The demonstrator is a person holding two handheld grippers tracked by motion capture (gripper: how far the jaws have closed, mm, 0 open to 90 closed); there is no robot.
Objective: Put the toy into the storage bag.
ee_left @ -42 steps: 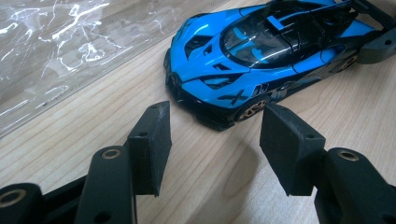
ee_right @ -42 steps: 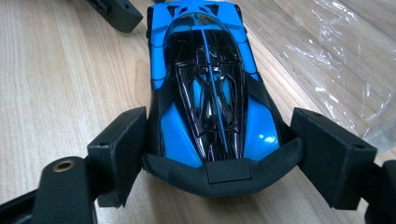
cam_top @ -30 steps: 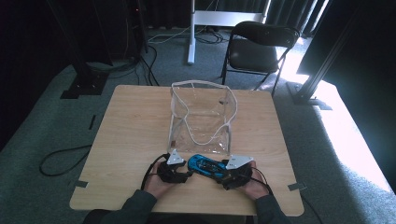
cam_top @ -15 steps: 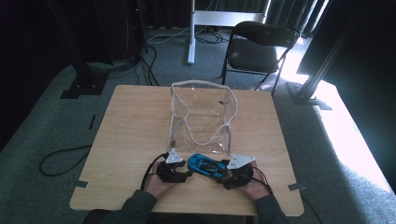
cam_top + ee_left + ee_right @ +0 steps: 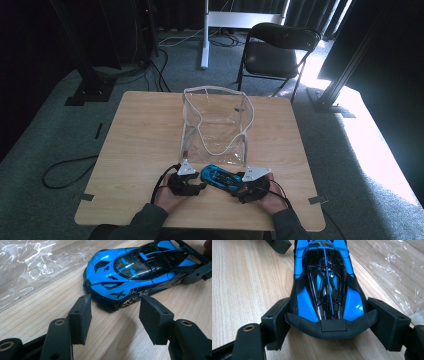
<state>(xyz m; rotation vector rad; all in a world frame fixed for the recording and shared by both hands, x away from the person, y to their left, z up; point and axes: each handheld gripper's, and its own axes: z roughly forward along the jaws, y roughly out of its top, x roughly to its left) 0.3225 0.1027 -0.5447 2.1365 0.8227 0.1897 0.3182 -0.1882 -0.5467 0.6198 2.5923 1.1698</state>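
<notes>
The light wooden counter carries a clear plastic bag with a white rim, which stands open at the counter's middle and reaches toward its far edge. A glossy blue and black toy sports car sits on its wheels close to the counter's near edge, just in front of the bag's near wall. Against the earlier high views nothing has shifted: car, bag and both hands lie as they did, so the work looks paused at the pick-up, not yet a lift. The right hand-held gripper is grasping the car's tail, its jaws spread wide with a pad pressed to each end of the black rear wing. The left hand-held gripper is released, its pads parted just short of the car's nose. The likely next step is raising the car toward the bag's mouth.
</notes>
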